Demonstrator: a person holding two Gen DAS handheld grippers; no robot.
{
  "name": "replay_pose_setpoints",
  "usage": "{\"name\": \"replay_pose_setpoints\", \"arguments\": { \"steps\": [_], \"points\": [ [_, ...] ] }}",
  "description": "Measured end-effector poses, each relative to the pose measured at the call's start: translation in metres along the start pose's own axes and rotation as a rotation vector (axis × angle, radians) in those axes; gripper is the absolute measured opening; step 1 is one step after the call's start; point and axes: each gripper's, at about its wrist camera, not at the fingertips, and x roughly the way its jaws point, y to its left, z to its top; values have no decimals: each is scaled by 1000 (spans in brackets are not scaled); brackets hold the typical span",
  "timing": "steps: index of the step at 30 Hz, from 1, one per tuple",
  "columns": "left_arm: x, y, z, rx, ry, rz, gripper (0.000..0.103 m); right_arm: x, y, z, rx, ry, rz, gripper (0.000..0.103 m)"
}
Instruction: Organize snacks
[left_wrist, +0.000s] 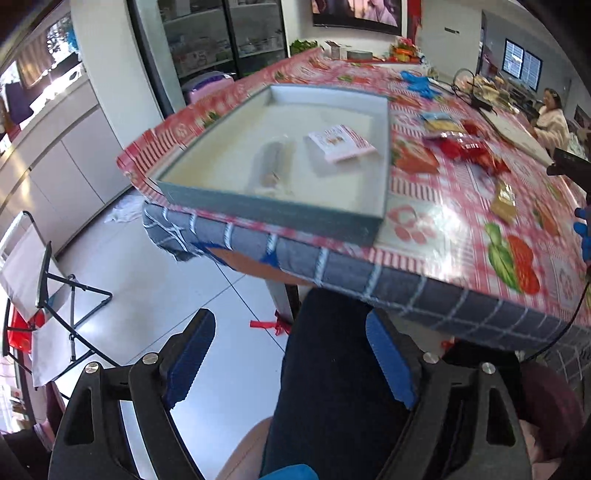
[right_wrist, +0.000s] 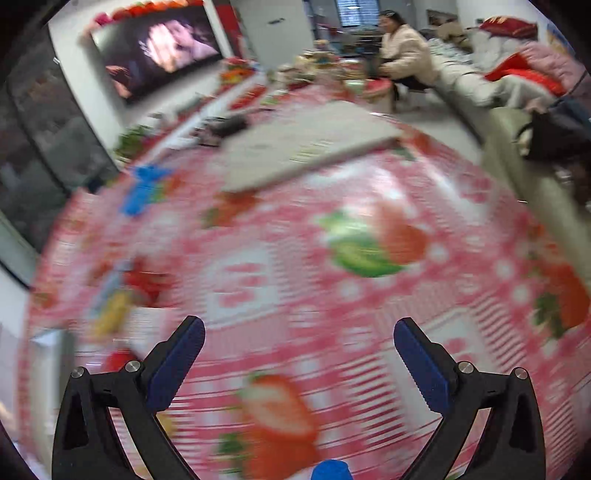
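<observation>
We see the left gripper (left_wrist: 291, 354) with jaws spread wide, nothing between them, off the table edge over a dark-clad leg. The grey box (left_wrist: 258, 212) sits at the table (left_wrist: 443, 229) corner holding a pink-white packet (left_wrist: 341, 142) and a clear-wrapped stick snack (left_wrist: 273, 166). Red wrappers (left_wrist: 465, 149) and a gold one (left_wrist: 504, 201) lie loose right of the box. The right gripper (right_wrist: 299, 362) is wide open, empty, above the strawberry cloth; view blurred.

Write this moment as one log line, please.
left gripper: open, empty | right gripper: open, empty | tray: two snacks inside | loose snacks: on table
</observation>
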Motion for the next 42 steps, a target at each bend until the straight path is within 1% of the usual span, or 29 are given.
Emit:
{"name": "replay_pose_setpoints", "arguments": {
  "steps": [1, 3, 4, 5, 6, 7, 8, 12, 21, 42],
  "points": [
    [2, -4, -3, 7, 6, 2, 87, 6, -1, -1, -14, 14, -31, 103],
    [4, -13, -10, 25, 18, -3, 87, 22, -7, -4, -18, 74, -36, 103],
    [6, -18, -13, 41, 29, -9, 87, 23, -4, -8, -50, 44, -65, 103],
    [7, -23, -16, 58, 39, -10, 87, 24, -1, -11, -88, 26, -88, 103],
    [7, -26, -18, 71, 44, -8, 87, 28, 5, -15, -136, 18, -129, 103],
    [7, -31, -19, 88, 47, -5, 87, 27, 11, -18, -172, -2, -129, 103],
    [7, -33, -20, 97, 46, -4, 87, 28, 10, -16, -180, 3, -109, 103],
    [10, -39, -20, 121, 51, 8, 87, 25, 5, -18, -180, -1, -106, 103],
    [15, -35, -20, 110, 73, 24, 87, 26, 9, -19, -181, 1, -107, 103],
    [18, -36, -21, 114, 83, 8, 87, 24, 8, -19, -181, 2, -108, 103]
  ]
}}
